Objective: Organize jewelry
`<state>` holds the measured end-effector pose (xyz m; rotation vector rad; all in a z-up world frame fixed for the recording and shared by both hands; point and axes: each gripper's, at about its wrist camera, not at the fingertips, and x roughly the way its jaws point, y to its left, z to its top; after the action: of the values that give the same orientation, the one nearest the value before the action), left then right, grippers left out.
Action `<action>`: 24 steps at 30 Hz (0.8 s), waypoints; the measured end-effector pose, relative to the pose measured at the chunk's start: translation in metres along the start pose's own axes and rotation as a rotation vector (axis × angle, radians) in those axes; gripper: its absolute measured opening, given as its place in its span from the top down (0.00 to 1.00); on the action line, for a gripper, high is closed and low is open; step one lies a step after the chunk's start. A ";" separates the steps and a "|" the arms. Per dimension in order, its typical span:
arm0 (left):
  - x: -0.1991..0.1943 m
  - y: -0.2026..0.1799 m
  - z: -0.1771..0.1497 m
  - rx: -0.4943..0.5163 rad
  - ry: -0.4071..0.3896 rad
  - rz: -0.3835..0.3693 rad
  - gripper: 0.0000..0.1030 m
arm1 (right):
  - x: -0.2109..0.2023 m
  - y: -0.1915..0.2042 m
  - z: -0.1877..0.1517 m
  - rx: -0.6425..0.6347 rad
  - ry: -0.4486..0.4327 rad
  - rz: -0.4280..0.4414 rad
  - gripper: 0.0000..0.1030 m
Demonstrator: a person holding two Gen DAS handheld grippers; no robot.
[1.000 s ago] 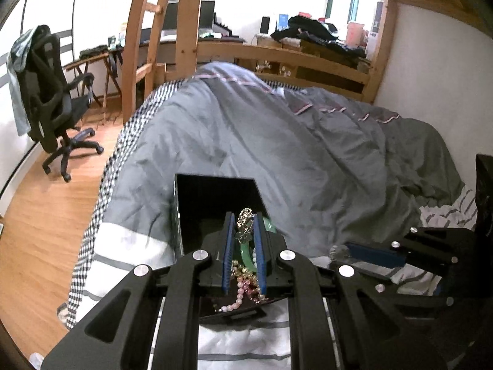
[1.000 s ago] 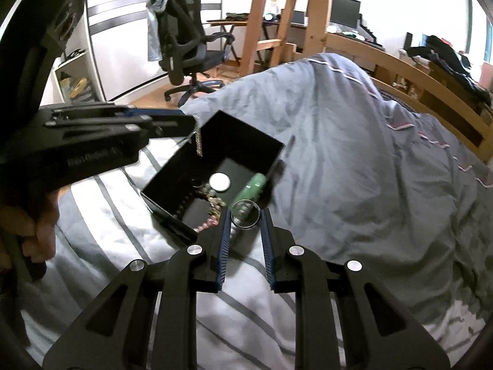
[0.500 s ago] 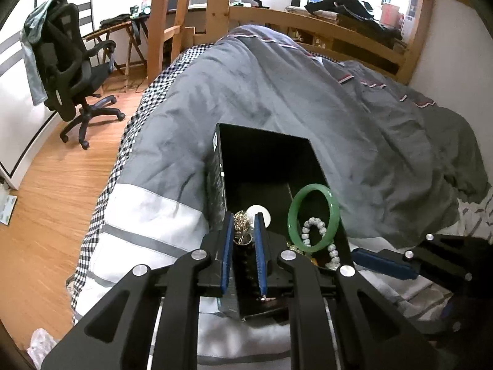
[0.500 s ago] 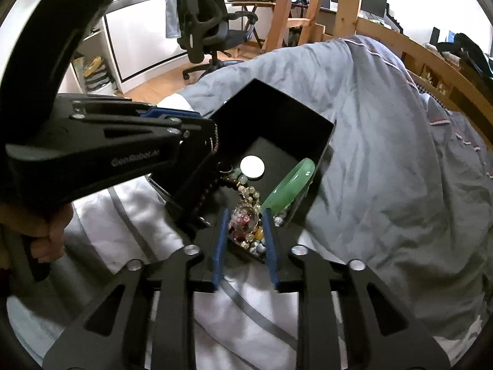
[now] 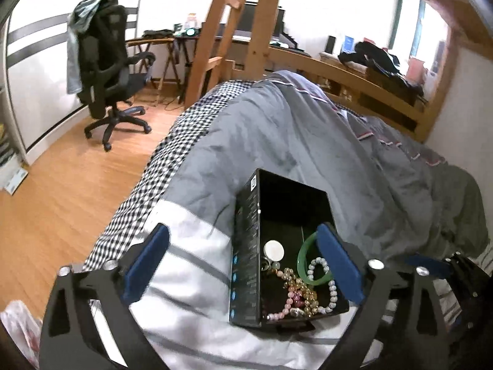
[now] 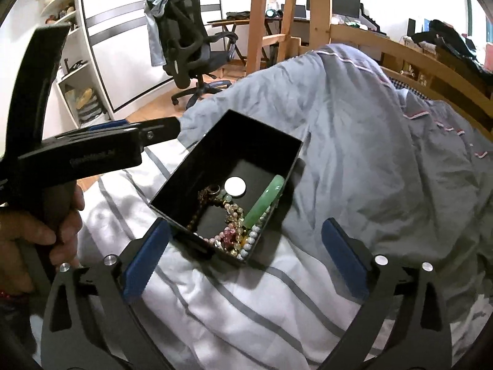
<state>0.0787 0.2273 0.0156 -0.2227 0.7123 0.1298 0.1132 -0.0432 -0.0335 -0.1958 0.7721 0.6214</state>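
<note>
A black open box (image 5: 249,234) (image 6: 215,154) lies on the bed. Inside it are a green bangle (image 5: 303,262) (image 6: 265,205), a white round disc (image 5: 273,249) (image 6: 235,187), a white bead bracelet (image 5: 331,289), pink and amber bead strings (image 5: 295,296) (image 6: 231,215) and a dark chain (image 6: 209,192). My left gripper (image 5: 243,262) is wide open and empty, its fingers on either side of the box. My right gripper (image 6: 243,252) is wide open and empty just in front of the box. The left gripper's body also shows in the right wrist view (image 6: 101,151).
The box rests on a white striped sheet (image 6: 246,302) beside a rumpled grey duvet (image 5: 292,141) (image 6: 369,141). A wooden bed frame and ladder (image 5: 222,40), an office chair (image 5: 107,71) (image 6: 188,49) and wood floor (image 5: 61,185) lie beyond. Shelves (image 6: 71,71) stand at left.
Both grippers have opened wide and pulled back from the box. The chain held by the left gripper and the piece held by the right gripper now lie in the box.
</note>
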 end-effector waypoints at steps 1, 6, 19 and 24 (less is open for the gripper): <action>-0.003 0.000 -0.003 -0.011 0.005 -0.006 0.06 | -0.004 0.001 0.000 -0.004 -0.002 0.005 0.05; -0.022 -0.020 -0.022 0.040 0.027 -0.004 0.06 | -0.020 0.006 -0.006 -0.052 0.002 0.033 0.04; -0.077 -0.032 -0.045 0.171 0.055 0.090 0.06 | -0.056 -0.009 -0.031 -0.009 -0.029 0.105 0.04; -0.077 -0.042 -0.052 0.233 0.061 0.103 0.06 | -0.063 -0.009 -0.040 -0.011 -0.041 0.108 0.04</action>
<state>-0.0040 0.1706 0.0345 0.0332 0.7936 0.1374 0.0603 -0.0945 -0.0176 -0.1517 0.7435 0.7303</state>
